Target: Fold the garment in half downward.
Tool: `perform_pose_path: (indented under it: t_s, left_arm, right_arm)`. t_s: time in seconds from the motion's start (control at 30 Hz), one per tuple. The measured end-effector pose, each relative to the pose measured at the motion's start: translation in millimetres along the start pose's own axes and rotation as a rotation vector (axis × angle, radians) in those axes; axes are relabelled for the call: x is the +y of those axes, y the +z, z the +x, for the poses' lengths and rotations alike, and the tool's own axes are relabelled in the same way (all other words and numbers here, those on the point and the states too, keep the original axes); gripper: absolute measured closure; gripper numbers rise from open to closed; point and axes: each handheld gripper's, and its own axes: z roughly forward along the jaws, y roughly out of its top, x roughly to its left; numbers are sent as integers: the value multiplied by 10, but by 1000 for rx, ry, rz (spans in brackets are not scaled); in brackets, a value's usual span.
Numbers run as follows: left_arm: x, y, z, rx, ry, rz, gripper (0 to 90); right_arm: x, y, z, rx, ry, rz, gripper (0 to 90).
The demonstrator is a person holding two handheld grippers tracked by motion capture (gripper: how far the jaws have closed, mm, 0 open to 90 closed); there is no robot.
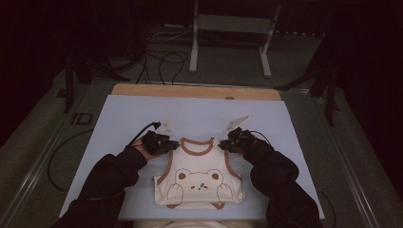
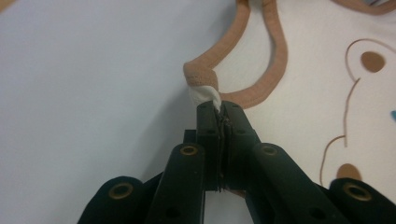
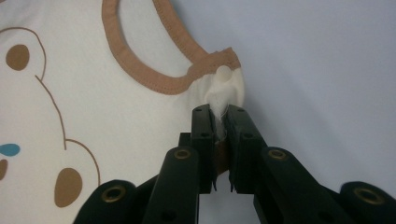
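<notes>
pinching the left shoulder strap of the cream vest (image 1: pixel 199 178), the left gripper (image 1: pixel 175 144) has its jaws pressed together on a fold of white fabric beside the brown trim (image 2: pixel 275 56). the right gripper (image 1: pixel 223 144) is clamped likewise on the opposite shoulder, a tuft of cloth bunched between its pads. the vest lies on the pale blue mat (image 1: pixel 199 116), near the 6 o'clock edge, bear print (image 1: pixel 198 183) facing up. the grippers sit at the garment's 10 and 2 o'clock corners.
</notes>
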Motion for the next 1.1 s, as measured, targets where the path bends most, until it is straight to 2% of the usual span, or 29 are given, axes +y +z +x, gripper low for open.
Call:
perform_pose_path:
  t_s: [0.1, 0.2, 0.57, 1.1]
  left_arm:
    - [50, -63, 1, 7, 15, -9, 874]
    - [94, -114, 13, 15, 10, -25, 874]
    - [311, -329, 109, 25, 31, -92, 874]
    - [486, -468, 190, 44, 56, -120, 875]
  right_arm:
    - [31, -50, -3, -8, -6, -8, 827]
    - [76, -113, -14, -24, -10, -22, 827]
    - [315, -355, -88, -75, -36, -83, 827]
    - [454, -511, -110, -124, -47, -117, 827]
